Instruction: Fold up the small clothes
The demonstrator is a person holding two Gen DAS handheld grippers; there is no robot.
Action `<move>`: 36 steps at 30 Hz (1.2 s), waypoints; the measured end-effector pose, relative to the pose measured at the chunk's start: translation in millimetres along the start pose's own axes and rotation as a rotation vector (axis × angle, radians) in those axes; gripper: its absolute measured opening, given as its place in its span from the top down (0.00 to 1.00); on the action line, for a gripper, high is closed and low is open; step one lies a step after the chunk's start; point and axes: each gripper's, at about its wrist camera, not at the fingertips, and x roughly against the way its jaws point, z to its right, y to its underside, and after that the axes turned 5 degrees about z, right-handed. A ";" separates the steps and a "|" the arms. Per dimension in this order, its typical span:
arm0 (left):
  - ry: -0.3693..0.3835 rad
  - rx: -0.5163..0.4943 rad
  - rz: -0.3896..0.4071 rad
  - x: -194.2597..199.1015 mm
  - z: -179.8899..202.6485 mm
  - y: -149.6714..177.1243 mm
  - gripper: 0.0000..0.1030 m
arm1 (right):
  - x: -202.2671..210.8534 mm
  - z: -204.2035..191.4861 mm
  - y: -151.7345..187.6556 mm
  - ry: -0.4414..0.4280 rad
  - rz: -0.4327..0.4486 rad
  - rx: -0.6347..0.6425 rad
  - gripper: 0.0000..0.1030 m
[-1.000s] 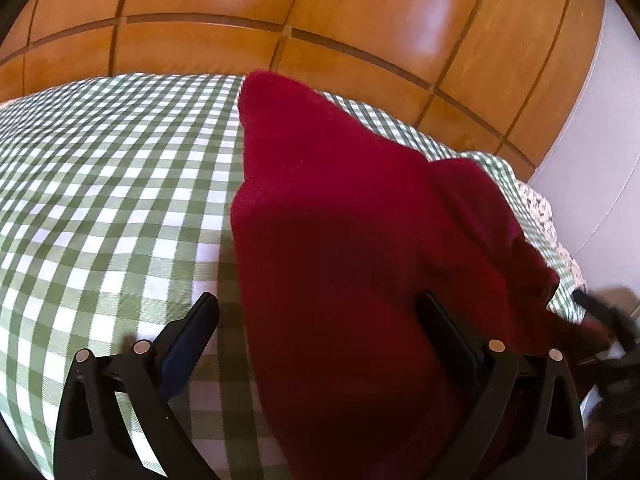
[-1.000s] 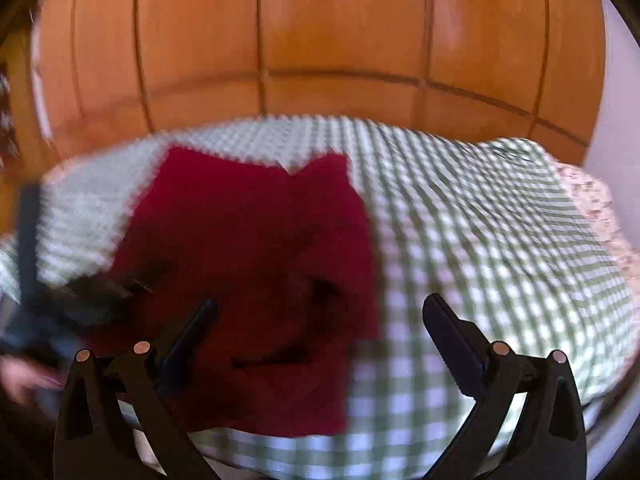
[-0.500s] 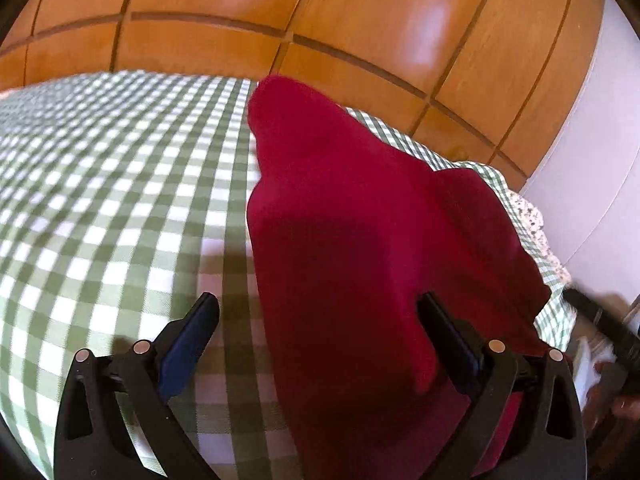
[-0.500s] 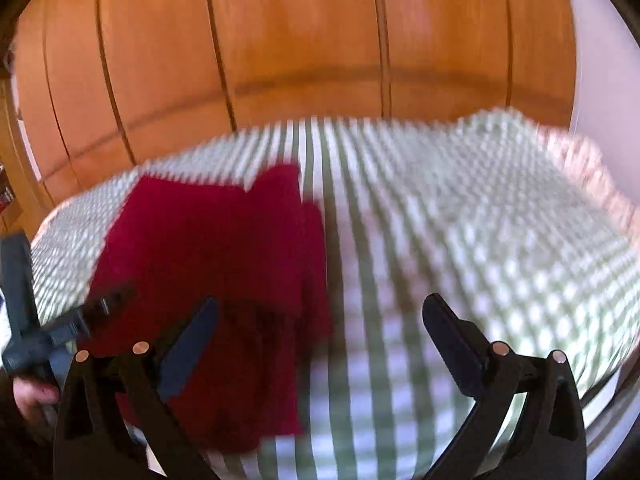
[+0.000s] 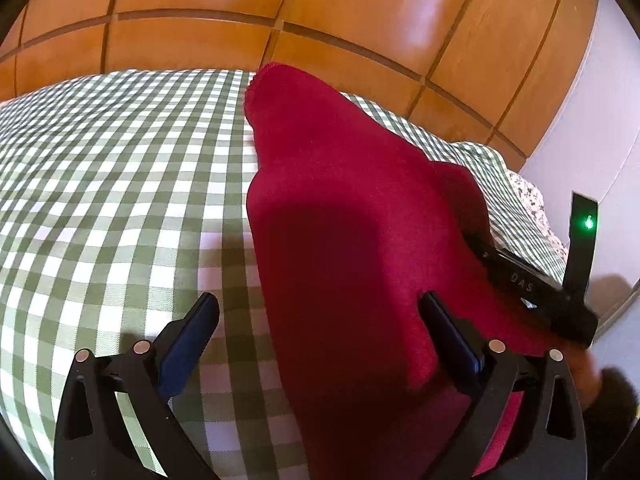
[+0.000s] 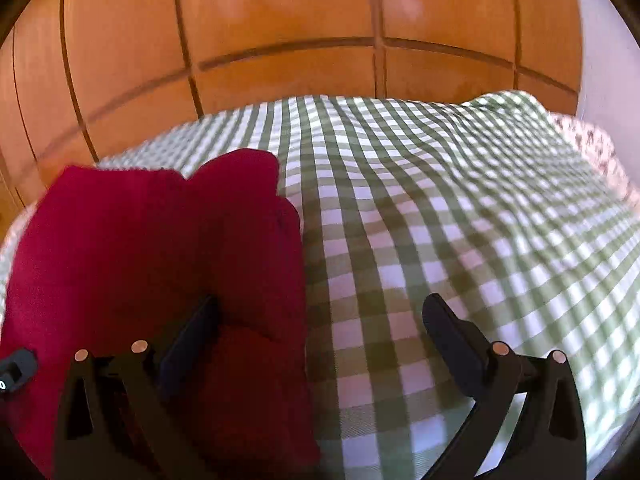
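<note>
A dark red garment lies folded on the green-and-white checked bedcover. In the left wrist view my left gripper is open just above its near left part, one finger over the cloth, one over the cover. The right gripper's body shows there at the right edge, over the garment's right side. In the right wrist view the garment fills the left half. My right gripper is open over its right edge and holds nothing.
A glossy wooden panelled wall rises right behind the bed. A pale wall stands on the right. A floral sheet shows at the bed's far right edge. Bare checked cover spreads right of the garment.
The right gripper swung back in toward the garment's right edge and now shows close in the left wrist view. The left gripper shifted only slightly; the garment lies as before.
</note>
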 end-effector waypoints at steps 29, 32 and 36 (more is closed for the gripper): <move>-0.001 -0.022 0.081 32.2 -0.8 -3.0 0.04 | 7.4 7.8 -0.1 -0.120 0.030 -0.104 0.02; -0.028 -0.013 0.052 27.1 -8.4 -10.0 0.04 | 6.3 9.7 -1.1 -0.135 0.021 -0.116 0.02; -0.003 0.017 -0.044 4.7 -15.0 -16.9 0.03 | 3.8 8.7 -7.3 -0.137 -0.042 -0.115 0.02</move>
